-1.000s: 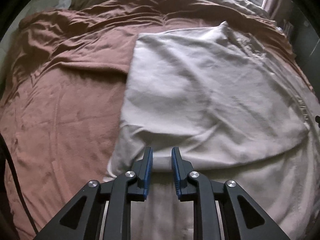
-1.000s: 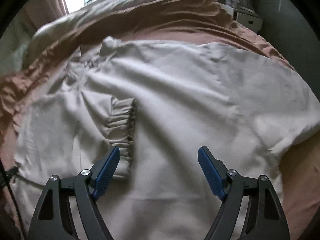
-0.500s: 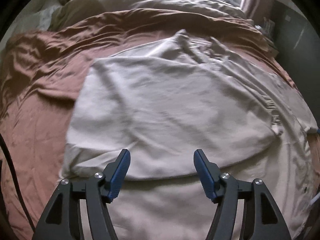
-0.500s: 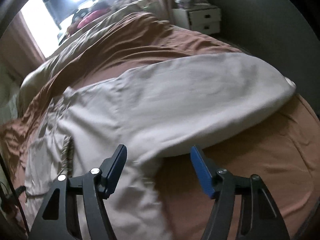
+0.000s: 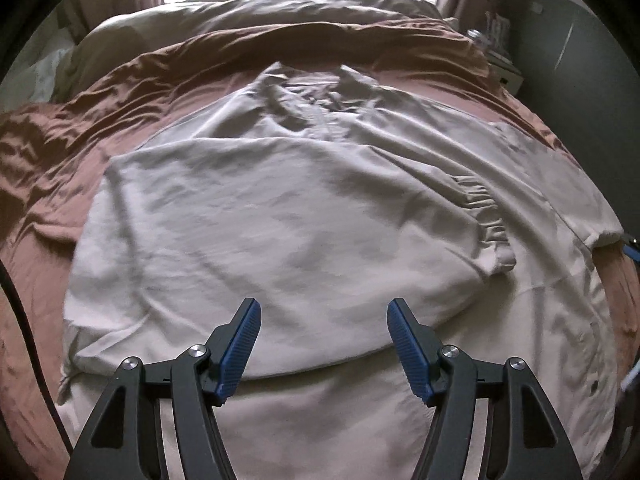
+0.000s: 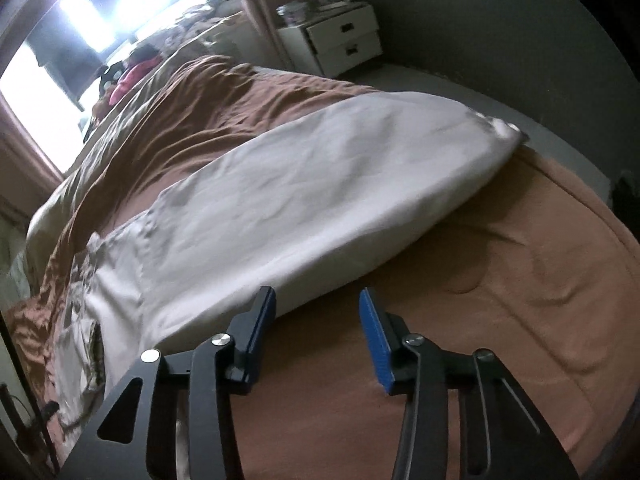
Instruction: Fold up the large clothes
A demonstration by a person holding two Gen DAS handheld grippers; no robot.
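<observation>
Folding underway | large cream cotton shirt (image 5: 304, 216) lies flat on brown bedspread (image 6: 500, 280), one sleeve side folded across its body, other sleeve unfolded | left gripper (image 5: 320, 344) gaping, empty | right gripper (image 6: 316, 332) closing, nothing between jaws

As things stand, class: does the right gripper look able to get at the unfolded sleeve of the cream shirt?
Probably yes. The right gripper hangs over the brown blanket beside the sleeve, its jaws closing with nothing between them. Nothing lies between it and the sleeve's near edge.
</observation>
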